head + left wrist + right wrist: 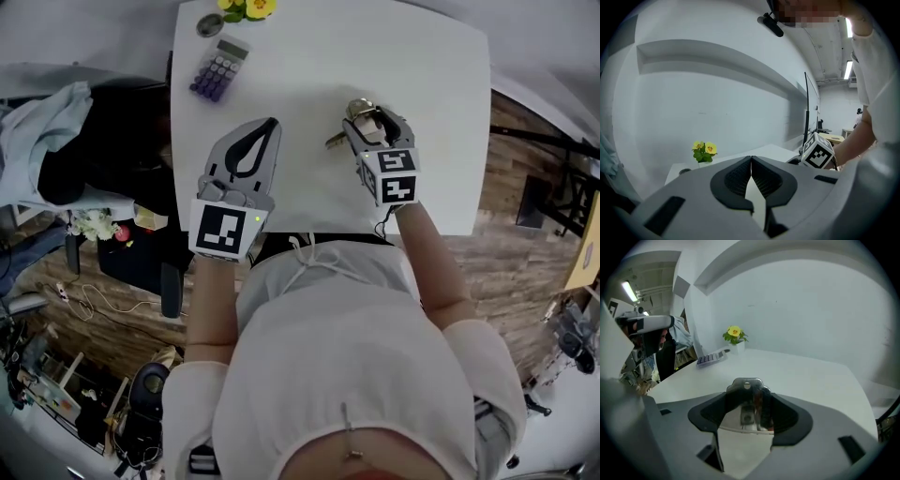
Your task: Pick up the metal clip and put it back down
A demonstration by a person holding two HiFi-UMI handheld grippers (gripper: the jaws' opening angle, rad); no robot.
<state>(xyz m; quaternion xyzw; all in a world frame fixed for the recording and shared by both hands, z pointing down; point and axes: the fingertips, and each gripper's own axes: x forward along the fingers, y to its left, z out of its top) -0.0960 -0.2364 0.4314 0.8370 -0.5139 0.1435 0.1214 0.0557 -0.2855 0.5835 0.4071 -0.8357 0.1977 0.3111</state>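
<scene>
**Head view: shiny clip clamped in the right gripper above the white table**

At the upper left of the head view, a purple pocket calculator (219,67) lies slantwise on the smooth white rectangular table (422,187). Its key print is too small to read. Yellow flowers with green leaves (247,7) sit at the top edge.

Left of centre, the grey plastic left gripper (272,124) points up the frame. Its ribbed black pads meet at the tips, with nothing between them. Its cube carries a black-and-white square marker.

Right of centre, the right gripper (377,118) is clamped on the shiny silver metal clip (358,106). A flat handle of the clip juts toward the lower left. Whether the clip touches the tabletop cannot be told.

In the right gripper view the clip (747,386) sits between the dark pads. Its long axis runs along the jaws, away from the camera. A rounded tab with a small round hole sticks out past the tips, toward the far wall. The mirror-like body spans the gap.
</scene>
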